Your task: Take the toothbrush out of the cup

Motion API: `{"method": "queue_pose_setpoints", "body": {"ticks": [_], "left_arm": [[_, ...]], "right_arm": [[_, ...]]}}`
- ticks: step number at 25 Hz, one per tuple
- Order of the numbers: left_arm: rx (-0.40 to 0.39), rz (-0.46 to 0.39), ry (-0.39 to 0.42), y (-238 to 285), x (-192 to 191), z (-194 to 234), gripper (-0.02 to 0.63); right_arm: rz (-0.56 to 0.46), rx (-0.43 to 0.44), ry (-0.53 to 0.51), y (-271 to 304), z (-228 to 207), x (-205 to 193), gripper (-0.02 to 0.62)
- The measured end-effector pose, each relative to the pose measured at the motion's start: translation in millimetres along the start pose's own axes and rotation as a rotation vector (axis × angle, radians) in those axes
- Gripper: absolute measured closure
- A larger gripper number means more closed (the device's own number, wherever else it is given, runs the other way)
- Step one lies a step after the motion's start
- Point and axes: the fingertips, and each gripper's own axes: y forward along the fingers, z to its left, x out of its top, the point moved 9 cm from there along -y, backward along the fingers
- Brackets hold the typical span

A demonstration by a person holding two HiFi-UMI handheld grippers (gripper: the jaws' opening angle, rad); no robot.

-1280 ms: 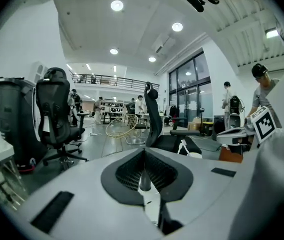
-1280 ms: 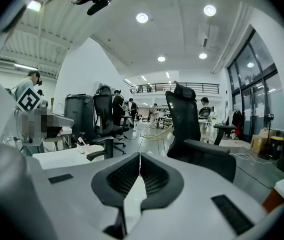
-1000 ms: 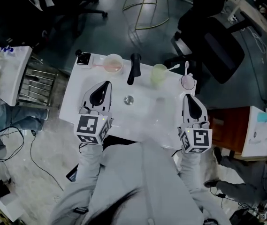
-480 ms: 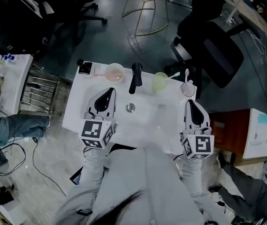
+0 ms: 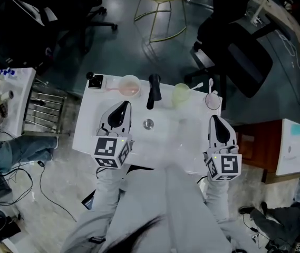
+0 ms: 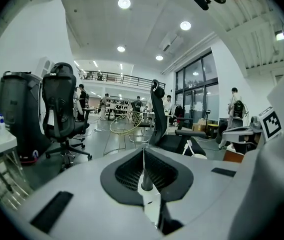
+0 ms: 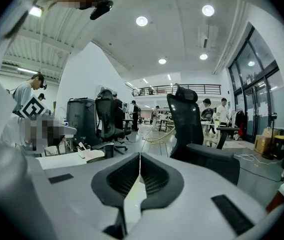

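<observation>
White toothbrush (image 5: 210,84) is standing in the pale cup (image 5: 212,101) at the bench's (image 5: 178,136) far right corner, untouched. Left gripper (image 5: 123,105) and right gripper (image 5: 213,119) are hovering nearer the person, fingers closed on nothing. The reach is seemingly not yet begun; next, the right gripper is needing to open and advance toward the handle.

I'm looking into a big open-plan office or lab: black swivel chairs (image 6: 60,109), round ceiling lights (image 6: 124,3), tall windows (image 6: 197,91), a gallery railing (image 7: 169,89), loose cables (image 5: 39,175) on the floor (image 5: 139,51).
</observation>
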Motion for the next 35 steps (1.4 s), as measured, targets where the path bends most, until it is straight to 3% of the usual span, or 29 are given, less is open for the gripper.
{"method": "queue_pose_setpoints", "body": {"ticks": [11, 21, 35], "left_arm": [[0.024, -0.019, -0.026, 4.3, -5.8, 9.3, 0.573], [0.060, -0.001, -0.088, 14.6, -23.0, 25.9, 0.453], [0.101, 0.063, -0.204, 47.7, -58.1, 64.2, 0.416]], "right_arm": [[0.022, 0.008, -0.001, 0.9, 5.6, -2.8, 0.571], [0.039, 0.023, 0.000, 1.4, 10.0, -10.1, 0.571], [0.101, 0.017, 0.012, 12.9, 12.9, -22.3, 0.571]]}}
